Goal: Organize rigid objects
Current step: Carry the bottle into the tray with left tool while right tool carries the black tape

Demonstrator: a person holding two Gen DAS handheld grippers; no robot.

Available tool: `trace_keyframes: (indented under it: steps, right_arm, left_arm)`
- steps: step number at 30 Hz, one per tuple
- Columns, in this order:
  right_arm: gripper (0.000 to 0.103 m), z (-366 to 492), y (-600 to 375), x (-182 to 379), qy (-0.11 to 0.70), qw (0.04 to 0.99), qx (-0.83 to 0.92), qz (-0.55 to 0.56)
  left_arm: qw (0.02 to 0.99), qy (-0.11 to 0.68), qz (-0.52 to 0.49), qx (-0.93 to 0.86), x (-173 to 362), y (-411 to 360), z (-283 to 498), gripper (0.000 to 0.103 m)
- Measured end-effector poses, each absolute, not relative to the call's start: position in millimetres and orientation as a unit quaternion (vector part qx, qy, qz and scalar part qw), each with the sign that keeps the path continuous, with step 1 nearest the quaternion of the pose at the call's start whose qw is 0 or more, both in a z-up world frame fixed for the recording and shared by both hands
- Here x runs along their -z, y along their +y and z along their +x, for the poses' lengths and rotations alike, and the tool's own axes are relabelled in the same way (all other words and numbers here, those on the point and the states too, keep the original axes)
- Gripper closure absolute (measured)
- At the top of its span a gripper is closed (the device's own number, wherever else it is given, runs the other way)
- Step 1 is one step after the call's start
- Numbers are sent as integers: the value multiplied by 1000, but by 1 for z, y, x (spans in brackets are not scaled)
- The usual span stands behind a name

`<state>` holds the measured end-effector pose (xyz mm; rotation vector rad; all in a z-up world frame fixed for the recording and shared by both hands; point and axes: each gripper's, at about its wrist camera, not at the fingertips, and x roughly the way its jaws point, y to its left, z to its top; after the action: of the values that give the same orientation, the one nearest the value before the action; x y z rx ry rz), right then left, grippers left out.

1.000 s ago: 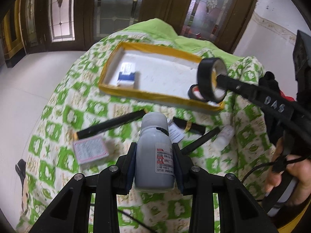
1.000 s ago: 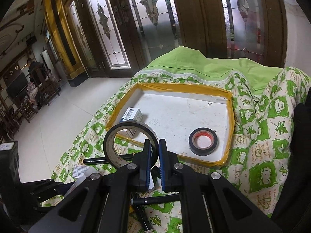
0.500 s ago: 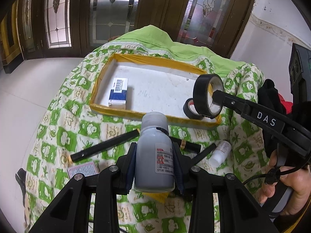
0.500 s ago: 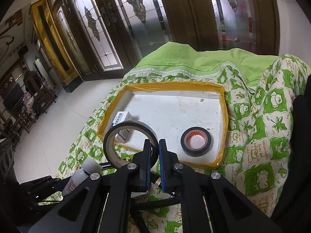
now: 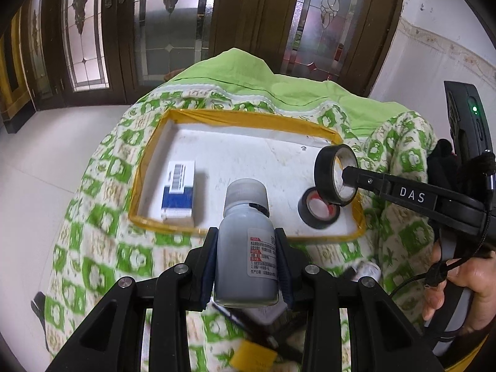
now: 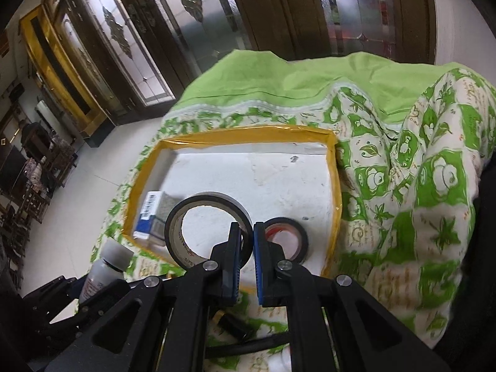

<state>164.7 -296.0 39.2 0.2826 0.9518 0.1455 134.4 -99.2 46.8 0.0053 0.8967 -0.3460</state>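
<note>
The left tongs (image 5: 248, 263) are squeezed tight on a grey bottle (image 5: 246, 248) with a white label. They hold it up, at the near edge of the tray (image 5: 248, 117), which has yellow tape round its rim. The right tongs (image 6: 247, 241) are pinched on the edge of a black tape roll (image 6: 207, 229), which hangs in the air above the tray's near side.

Two things lie in the tray already: a blue and white box (image 5: 179, 193) on the left side and a second tape roll (image 5: 319, 212) with a red middle near the right corner. So part of the tidying looks done.

I think the bottle and the held roll go in next. More is left out on the green and white blanket (image 5: 102, 248): a small white bottle (image 5: 367, 271) at the right, a black pen-like stick (image 5: 248, 325) under the left tongs, and a yellow bit (image 5: 252, 356) that is too blurry to name
</note>
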Motion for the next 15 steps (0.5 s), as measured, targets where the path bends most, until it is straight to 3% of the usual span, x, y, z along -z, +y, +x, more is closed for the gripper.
trace_keyframes:
  steps: [15]
  right_arm:
    - [96,217,-293,-18,484,869,-48,86]
  left_arm:
    - [904,401,85,121,-30,-136,171,67]
